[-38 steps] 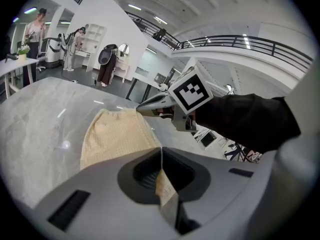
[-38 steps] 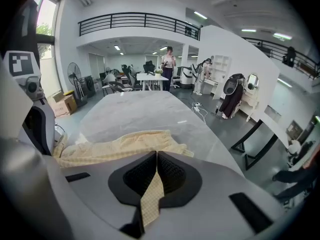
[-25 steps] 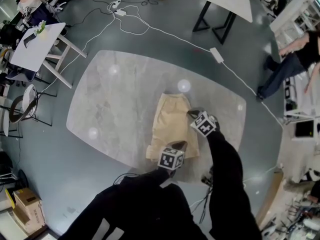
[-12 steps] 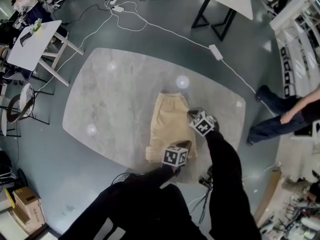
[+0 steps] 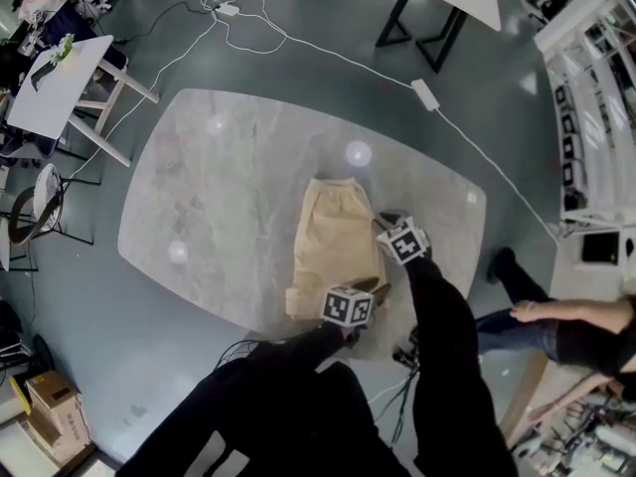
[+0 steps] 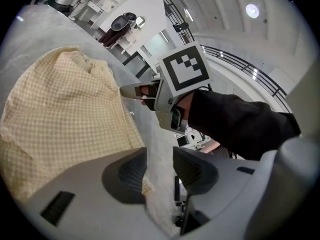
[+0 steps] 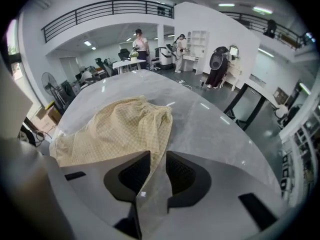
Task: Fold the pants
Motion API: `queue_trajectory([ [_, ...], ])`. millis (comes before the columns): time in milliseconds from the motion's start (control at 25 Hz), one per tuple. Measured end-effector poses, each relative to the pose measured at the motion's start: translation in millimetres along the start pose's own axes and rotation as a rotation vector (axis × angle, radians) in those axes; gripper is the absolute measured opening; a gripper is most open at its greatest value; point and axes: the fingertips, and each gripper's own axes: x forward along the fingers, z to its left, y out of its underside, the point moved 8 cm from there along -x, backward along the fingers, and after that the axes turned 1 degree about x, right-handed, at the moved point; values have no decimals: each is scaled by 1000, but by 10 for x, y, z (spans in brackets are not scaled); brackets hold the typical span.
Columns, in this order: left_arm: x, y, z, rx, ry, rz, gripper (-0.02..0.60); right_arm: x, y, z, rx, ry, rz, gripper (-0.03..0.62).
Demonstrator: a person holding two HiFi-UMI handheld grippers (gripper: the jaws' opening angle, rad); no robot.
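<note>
Glossy grey floor — white cable across it, white tables at edges, cardboard boxes

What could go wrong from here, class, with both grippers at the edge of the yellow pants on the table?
1. The left gripper is opening its jaws with a scrap of the pants' edge against one pad; withdrawing may snag it and undo the fold.
2. The right gripper is opening too, with the hem beside it: same risk.
3. The pants lie near the table's near edge; a drag might pull them off.
</note>
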Motion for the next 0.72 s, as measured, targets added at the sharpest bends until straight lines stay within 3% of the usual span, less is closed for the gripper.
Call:
queue_trajectory([
  [200, -96, 20, -24, 24, 24, -9, 186, -101, -53, 2, 120, -40, -85, 147],
  [320, -194, 70, -1, 55, 34, -21, 192, -137, -5, -56, 140, 5, -139, 154],
  [600, -380, 96, -287, 107, 264, -59, 221, -449, 22, -59, 255, 50, -236, 164],
  [720, -439, 101, -403, 155, 271, -54, 221, -587, 41, -19, 276, 55, -264, 164],
])
